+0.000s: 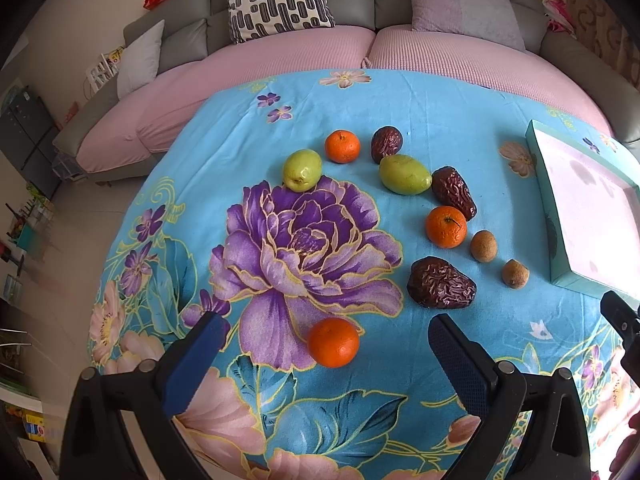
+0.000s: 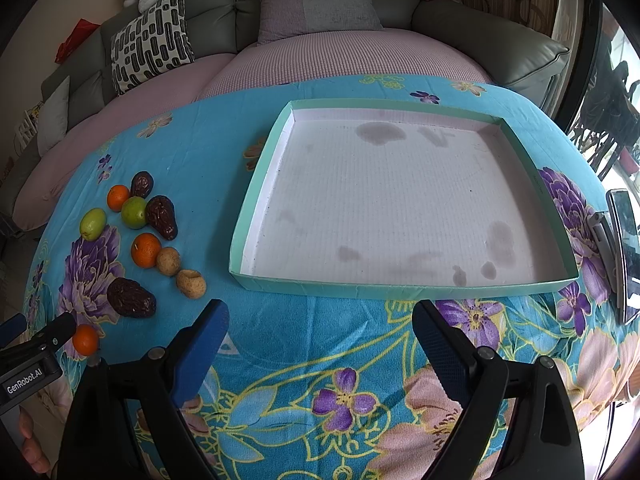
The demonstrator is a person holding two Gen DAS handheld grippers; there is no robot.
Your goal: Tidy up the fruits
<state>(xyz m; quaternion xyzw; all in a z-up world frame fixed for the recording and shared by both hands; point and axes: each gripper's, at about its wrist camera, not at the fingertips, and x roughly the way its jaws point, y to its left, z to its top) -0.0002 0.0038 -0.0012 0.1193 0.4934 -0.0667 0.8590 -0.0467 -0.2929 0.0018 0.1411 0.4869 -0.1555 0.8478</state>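
Blue-padded, our left tongs (image 1: 326, 344) gape empty around an orange (image 1: 333, 342); our right tongs (image 2: 320, 334) gape empty before the tray (image 2: 400, 286).

Both wrist views angled down, sharing fruits (image 1: 446, 227), tray (image 2: 440, 285)

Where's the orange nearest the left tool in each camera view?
Left wrist: the orange lies low in the middle, between the open left tool's fingers.
Right wrist: same orange at lower left, beside that tool's tip.
Shared landmark: the teal tray.
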